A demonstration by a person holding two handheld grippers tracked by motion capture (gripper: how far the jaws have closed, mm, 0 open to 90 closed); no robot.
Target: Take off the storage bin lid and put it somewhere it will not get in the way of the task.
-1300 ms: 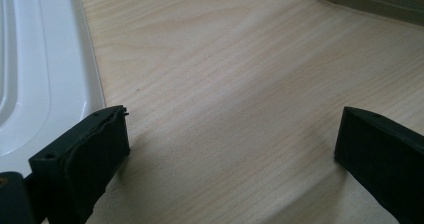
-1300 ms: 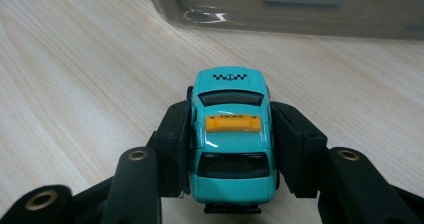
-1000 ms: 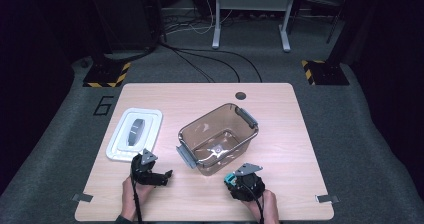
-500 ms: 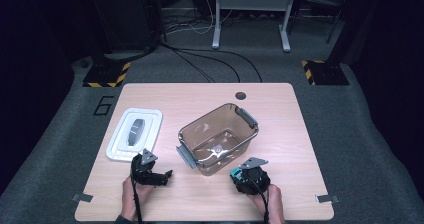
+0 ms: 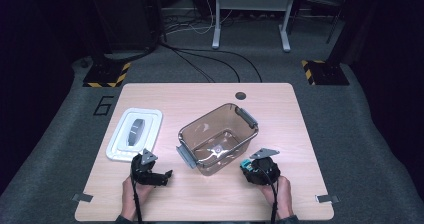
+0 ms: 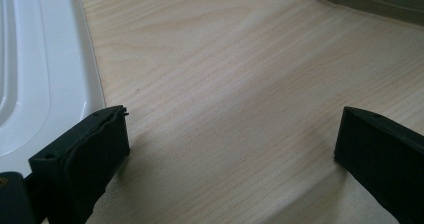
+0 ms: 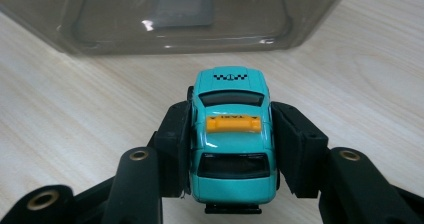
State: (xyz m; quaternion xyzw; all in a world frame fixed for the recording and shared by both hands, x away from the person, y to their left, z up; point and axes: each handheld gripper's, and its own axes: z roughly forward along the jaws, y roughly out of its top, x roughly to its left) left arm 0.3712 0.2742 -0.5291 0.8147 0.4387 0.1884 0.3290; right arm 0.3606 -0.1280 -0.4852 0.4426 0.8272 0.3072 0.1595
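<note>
Rightward along the surface went the right gripper, fingers clamped on the teal toy taxi between them, clear tub just ahead; left gripper fingers apart.

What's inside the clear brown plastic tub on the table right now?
The clear brown plastic tub looks empty apart from light glare on its floor. The turquoise toy taxi is outside it, clamped in the right gripper.

In the right gripper view, the sides of the toy taxi are covered by the gripper's pads, and the clear bin is cut off by the top edge. In the left gripper view, the white lid is cut off at the left edge.
</note>
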